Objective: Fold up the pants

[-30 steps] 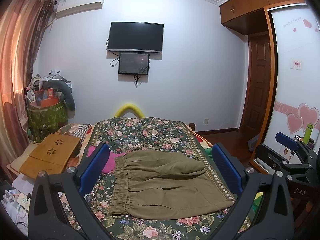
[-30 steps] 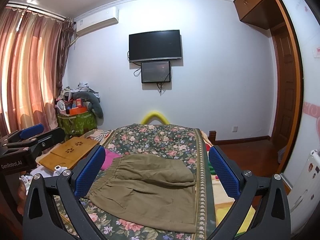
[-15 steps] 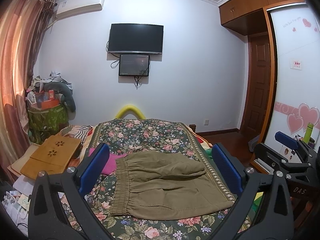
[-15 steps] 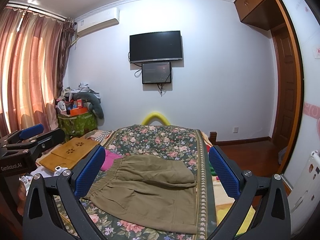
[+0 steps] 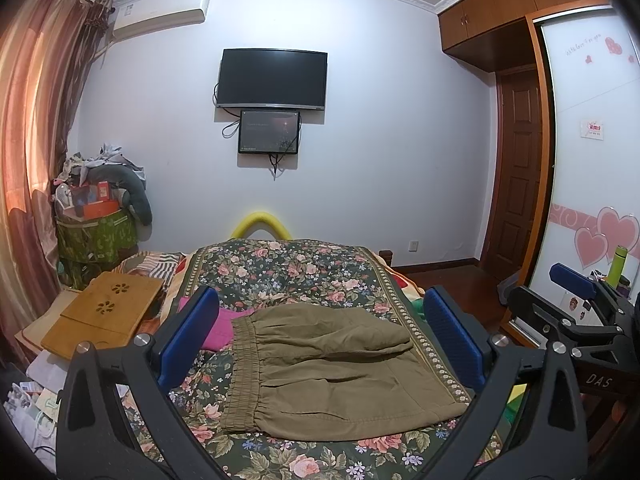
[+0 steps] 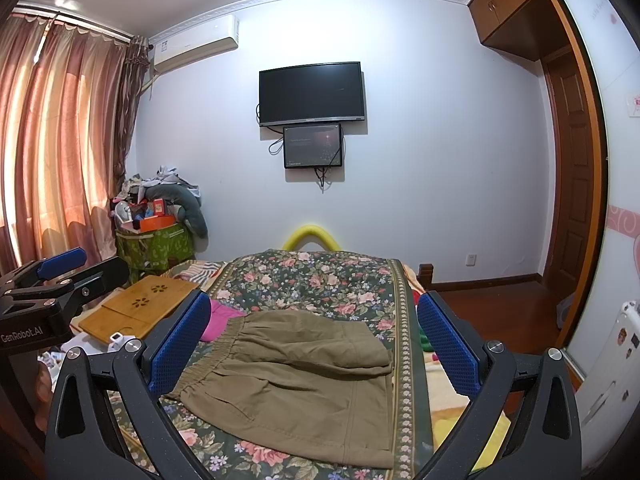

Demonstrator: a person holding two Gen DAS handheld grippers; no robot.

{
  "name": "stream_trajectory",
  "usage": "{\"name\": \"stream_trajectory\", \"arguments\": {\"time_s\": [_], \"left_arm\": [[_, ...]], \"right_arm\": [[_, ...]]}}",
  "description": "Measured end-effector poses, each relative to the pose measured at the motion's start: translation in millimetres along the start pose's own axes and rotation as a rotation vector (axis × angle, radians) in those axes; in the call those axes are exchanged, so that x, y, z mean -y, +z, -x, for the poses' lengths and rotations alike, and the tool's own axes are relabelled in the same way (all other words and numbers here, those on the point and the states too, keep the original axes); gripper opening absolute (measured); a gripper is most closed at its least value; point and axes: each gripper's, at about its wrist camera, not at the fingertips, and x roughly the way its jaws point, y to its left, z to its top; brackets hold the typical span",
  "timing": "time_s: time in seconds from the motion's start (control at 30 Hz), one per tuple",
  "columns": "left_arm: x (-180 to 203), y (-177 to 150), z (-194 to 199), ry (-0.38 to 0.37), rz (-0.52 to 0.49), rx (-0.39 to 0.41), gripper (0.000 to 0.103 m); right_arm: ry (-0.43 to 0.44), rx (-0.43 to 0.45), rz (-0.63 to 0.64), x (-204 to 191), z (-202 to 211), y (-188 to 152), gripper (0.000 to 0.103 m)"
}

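Two sets of jaws, both spread wide with nothing between them, hanging in the air above the bed. The left gripper [image 5: 320, 340] has its blue pads well apart, and so does the right gripper [image 6: 312, 348]; neither touches any cloth.

Straight ahead and below them both lie the olive-khaki cotton pants with the gathered elastic waistband [image 5: 332, 368], flat on the dark floral-print bedspread [image 5: 288, 268]. They look already folded at least once: an upper layer is laid back over the lower one, with its rounded folded edge toward the right side. The waistband [image 5: 244, 372] runs along the left end, near to far, so the bundle's long axis goes left to right across the bed, waistband left, folded leg end right.

That's the bit the next move depends on, I'd guess. The left gripper is nearer the waistband end, the right gripper nearer the leg end by the bedspread's patterned border, so each one has its own end to pinch if another fold is coming.

Further out, a bright pink piece of fabric [image 5: 220, 324] peeks out just beside the waistband's far corner, and a pale wooden lap tray with flower cut-outs [image 5: 104, 312] sits off to the left.
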Motion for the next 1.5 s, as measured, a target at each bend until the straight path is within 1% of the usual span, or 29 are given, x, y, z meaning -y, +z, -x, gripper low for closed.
{"name": "stream_trajectory", "arguments": {"time_s": [0.6, 0.8, 0.9, 1.1, 1.2, 1.27, 1.3, 1.5], "left_arm": [[-0.4, 0.9, -1.9, -0.001, 0.003, -0.003, 0.103], [-1.5, -0.8, -10.7, 0.0, 0.006, -0.014, 0.103], [-3.7, -2.7, -22.1, 0.004, 0.01, -0.032, 0.103], [-14.9, -6.0, -62.7, 0.025, 0.013, -0.085, 0.103], [-24.8, -9.3, -91.8, 0.005, 0.018, -0.134, 0.103], [-33.5, -14.6, -114.5, -0.024, 0.026, -0.166, 0.103], [-37.6, -17.5, -126.7, -0.025, 0.029, -0.189, 0.103], [-66.5, -43.5, -210.3, 0.045, 0.043, -0.384, 0.103]], "right_arm": [[-0.001, -0.014, -0.001, 4.1, -6.7, -4.1, 0.103], [-0.005, -0.026, -0.001, 5.8, -12.2, -5.4, 0.103], [-0.007, -0.04, 0.003, 6.1, -20.0, -7.6, 0.103], [-0.026, -0.087, 0.017, 13.0, -47.4, -16.6, 0.103], [-0.029, -0.124, 0.016, 19.0, -68.6, -21.8, 0.103], [-0.029, -0.159, 0.004, 25.6, -86.4, -27.5, 0.103], [-0.028, -0.17, -0.002, 28.2, -92.7, -30.0, 0.103], [-0.047, -0.278, -0.033, 52.8, -138.7, -52.1, 0.103]]}}
